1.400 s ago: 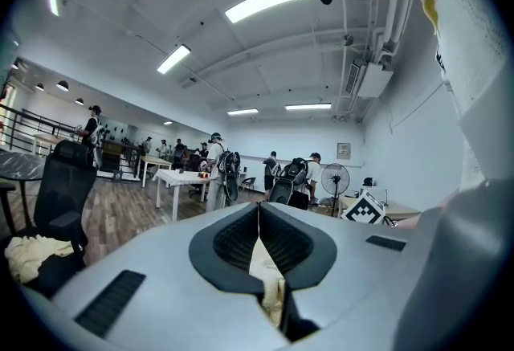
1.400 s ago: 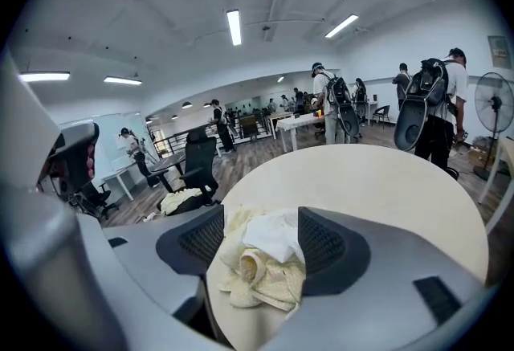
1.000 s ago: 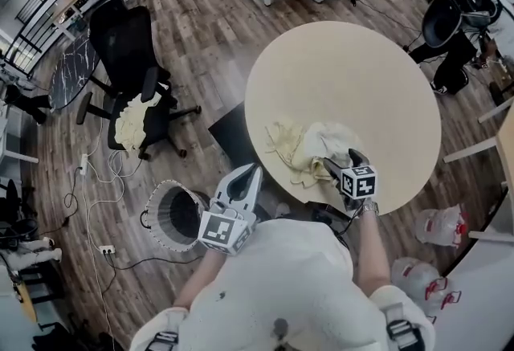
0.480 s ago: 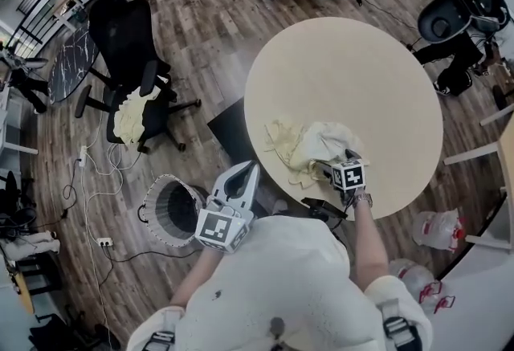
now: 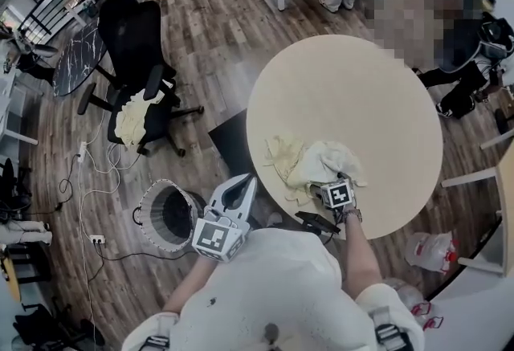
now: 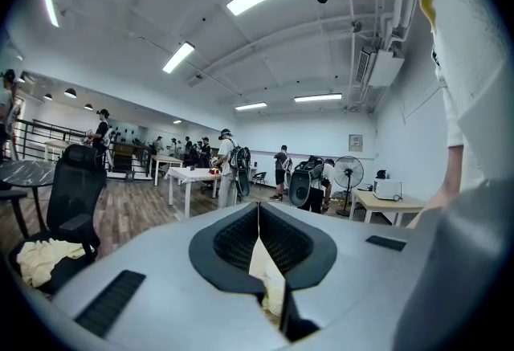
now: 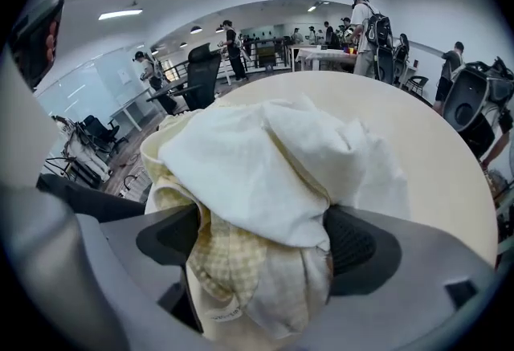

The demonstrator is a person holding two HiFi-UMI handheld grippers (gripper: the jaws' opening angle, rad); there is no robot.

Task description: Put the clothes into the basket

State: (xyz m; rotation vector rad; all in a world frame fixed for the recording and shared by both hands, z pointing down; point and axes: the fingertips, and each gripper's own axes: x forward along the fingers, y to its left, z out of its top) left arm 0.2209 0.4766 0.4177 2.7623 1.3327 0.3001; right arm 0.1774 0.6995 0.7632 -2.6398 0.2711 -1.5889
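Observation:
A heap of cream and pale-yellow clothes (image 5: 315, 161) lies on the near part of the round beige table (image 5: 353, 84). My right gripper (image 5: 328, 181) points steeply down onto the heap's near edge. Its jaws have just been opening and now stand wide, with white cloth and a checked fold (image 7: 265, 181) bunched between the pads (image 7: 357, 245). My left gripper (image 5: 242, 185) hangs level over the floor left of the table, jaws together and empty (image 6: 259, 221). The round mesh basket (image 5: 169, 214) stands on the floor to its left.
A black office chair (image 5: 136, 44) with another cream garment (image 5: 132, 118) on its seat stands at the back left. Cables (image 5: 88, 181) trail over the floor by the basket. A dark box (image 5: 233, 136) sits against the table's left side. Plastic bags (image 5: 430, 249) lie at the right. People stand far off.
My right gripper has sunk onto the clothes heap and tipped more steeply downward. The left gripper has hardly shifted. The clothes lie as before.

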